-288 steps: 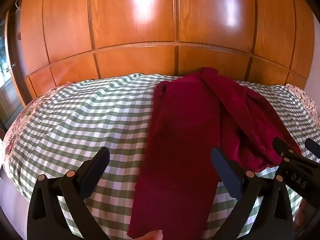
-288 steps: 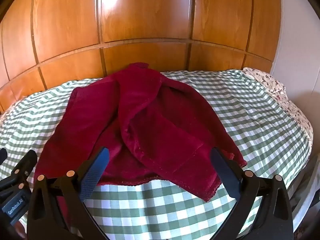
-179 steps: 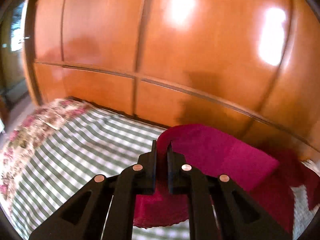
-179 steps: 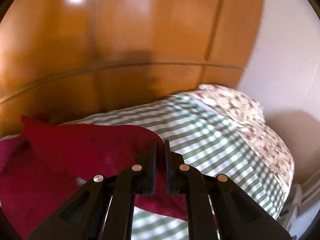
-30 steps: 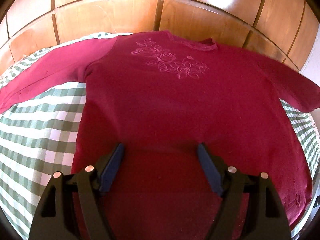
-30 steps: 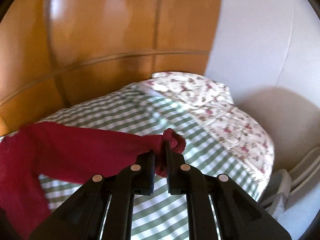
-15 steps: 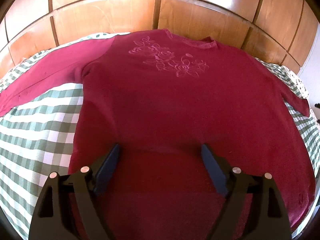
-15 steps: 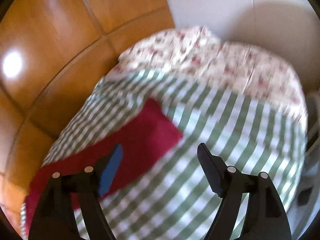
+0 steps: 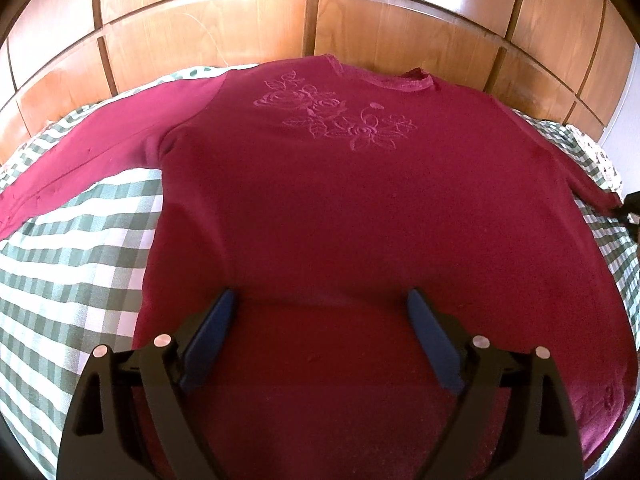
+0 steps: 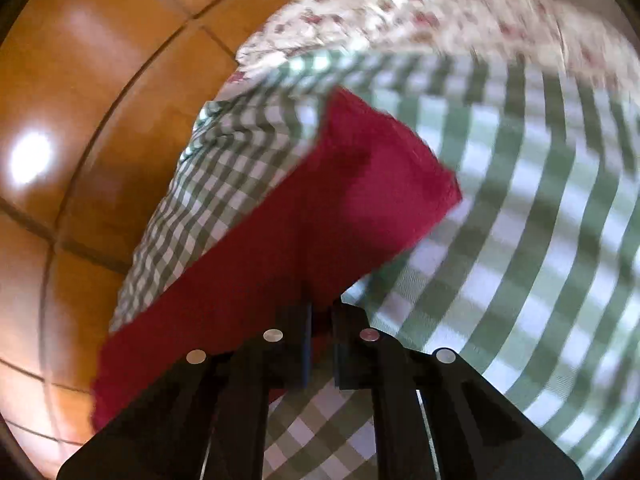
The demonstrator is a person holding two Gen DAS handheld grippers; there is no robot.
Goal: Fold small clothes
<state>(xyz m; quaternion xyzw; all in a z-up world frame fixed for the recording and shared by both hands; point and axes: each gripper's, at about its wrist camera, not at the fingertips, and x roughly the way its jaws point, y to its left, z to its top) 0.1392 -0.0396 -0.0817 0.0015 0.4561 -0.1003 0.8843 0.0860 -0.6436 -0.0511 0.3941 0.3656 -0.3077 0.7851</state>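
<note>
A dark red long-sleeved sweater [image 9: 340, 208] with embroidered roses lies spread flat, front up, on the bed, neckline toward the wooden wall. My left gripper [image 9: 321, 296] hovers over its lower body. Its jaws are opening, and the blue pads [image 9: 208, 332] stand wide apart and grip nothing. In the right wrist view the sweater's right sleeve [image 10: 340, 208] lies flat on the checked cover, cuff pointing away. My right gripper [image 10: 322, 310] is down at the sleeve's near edge, shut on a bit of red fabric between its pads. This view is motion-blurred.
A green-and-white checked bed cover [image 9: 80, 248] lies under the sweater. A flowered sheet or pillow [image 10: 400, 12] is at the bed's right end. A wooden panelled wall [image 9: 240, 28] runs close behind the bed, and the bed's edge lies just right of the cuff.
The right gripper let go of the cuff, opened, rolled and sank, then shut on the sleeve's edge; the sleeve now lies flat. The left jaws widened a little; that hand stayed put.
</note>
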